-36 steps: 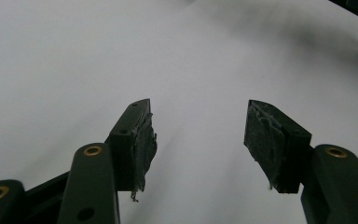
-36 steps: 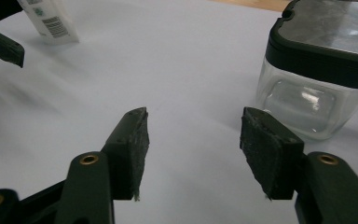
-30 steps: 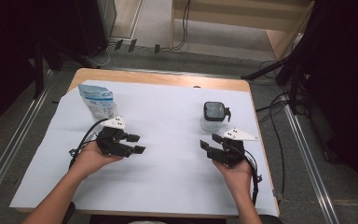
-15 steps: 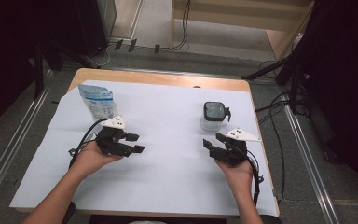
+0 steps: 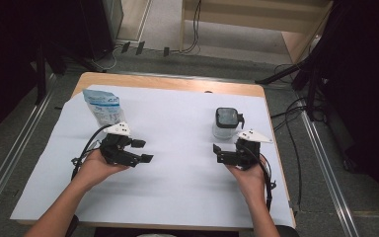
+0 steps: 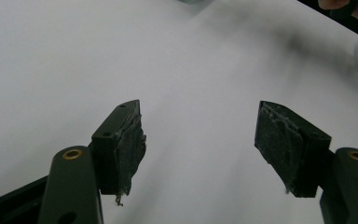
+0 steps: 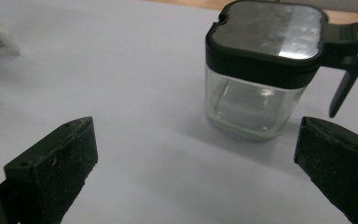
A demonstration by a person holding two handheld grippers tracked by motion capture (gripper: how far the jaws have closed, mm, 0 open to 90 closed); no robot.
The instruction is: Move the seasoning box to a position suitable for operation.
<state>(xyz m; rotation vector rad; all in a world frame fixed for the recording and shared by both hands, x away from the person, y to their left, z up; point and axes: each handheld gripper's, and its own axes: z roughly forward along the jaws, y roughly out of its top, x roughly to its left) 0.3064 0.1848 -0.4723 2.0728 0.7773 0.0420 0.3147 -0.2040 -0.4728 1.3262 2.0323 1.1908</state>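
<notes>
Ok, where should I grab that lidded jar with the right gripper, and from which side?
Take the jar by its clear square body, below the black lid, coming in level from the near side. The flat walls suit the right gripper, whose fingers already stand open before it. Keep off the handle sticking out at the right in the right gripper view.

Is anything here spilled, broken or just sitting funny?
Nothing spilled or tipped. The clear jar stands upright with its lid shut, and the bag stands at the far left. Only oddity: the left gripper has frayed, ragged pads.
</notes>
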